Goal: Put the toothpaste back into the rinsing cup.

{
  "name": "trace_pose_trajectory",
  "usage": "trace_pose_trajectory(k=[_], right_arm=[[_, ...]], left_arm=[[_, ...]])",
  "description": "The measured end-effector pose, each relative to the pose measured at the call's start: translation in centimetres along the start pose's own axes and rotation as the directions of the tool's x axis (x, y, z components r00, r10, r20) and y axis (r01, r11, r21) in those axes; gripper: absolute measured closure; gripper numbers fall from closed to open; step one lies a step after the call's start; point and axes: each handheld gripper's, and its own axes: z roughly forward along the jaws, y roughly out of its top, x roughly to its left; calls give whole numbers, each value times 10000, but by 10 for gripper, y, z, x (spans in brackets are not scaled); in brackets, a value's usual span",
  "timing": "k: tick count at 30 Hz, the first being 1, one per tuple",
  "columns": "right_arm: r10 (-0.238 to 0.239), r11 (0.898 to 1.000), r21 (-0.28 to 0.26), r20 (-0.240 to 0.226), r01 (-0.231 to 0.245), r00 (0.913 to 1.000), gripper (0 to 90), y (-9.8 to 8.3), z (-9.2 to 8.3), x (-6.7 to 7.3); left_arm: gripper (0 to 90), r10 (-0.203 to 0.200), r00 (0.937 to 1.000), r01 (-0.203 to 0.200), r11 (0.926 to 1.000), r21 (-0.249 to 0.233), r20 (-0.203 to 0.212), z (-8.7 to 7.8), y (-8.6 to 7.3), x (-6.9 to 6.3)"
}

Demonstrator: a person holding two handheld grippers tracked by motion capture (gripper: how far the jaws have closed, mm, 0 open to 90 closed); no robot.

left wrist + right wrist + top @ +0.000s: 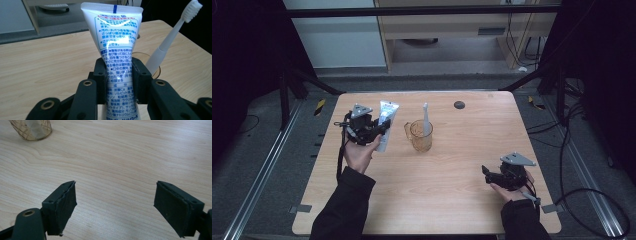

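Note:
A white toothpaste tube point(113, 40) with blue print stands between the jaws of my left gripper point(118, 80), which is shut on its lower part. In the high view that gripper point(384, 127) holds the tube point(387, 114) lifted at the table's left, just left of an amber glass cup point(421, 135). A white toothbrush point(426, 119) stands in the cup, bristles up; the toothbrush point(172, 37) also rises to the right of the tube. My right gripper point(486, 172) rests low at the near right, and its jaws point(115, 207) stand wide open with bare wood between them.
The wooden table point(462, 190) has a dark round cap or hole point(459, 104) near its far edge. The cup's base point(31, 130) lies far ahead of the right gripper. Cables and black frame legs lie on the floor around the table.

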Motion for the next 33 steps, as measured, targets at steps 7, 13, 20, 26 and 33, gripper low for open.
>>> trace_pose_trajectory(k=[7, 13, 20, 26, 33], right_arm=[[7, 10000, -2, 56, -7, 10000, 177, -1, 0, -1], [-40, 10000, 0, 74, 40, 10000, 173, -1, 2, 0], [-76, 10000, -31, 114, 76, 9999, 168, -2, 3, -1], [-102, 9999, -79, 107, 103, 9999, 167, -1, 2, -1], [-151, 9999, -78, 98, 151, 9998, 165, -2, 3, 1]], left_arm=[[687, -146, 9998, 137, 9982, -575, -165, 12, 15, -4], [687, -181, 9994, 149, 9937, -1113, -281, 20, 26, -8], [687, -389, 9989, 349, 9887, -1460, -250, 35, 33, -11], [687, -365, 9991, 327, 9862, -1623, -206, 50, 34, -17], [687, -305, 9993, 259, 9817, -1887, -210, 67, 33, -25]])
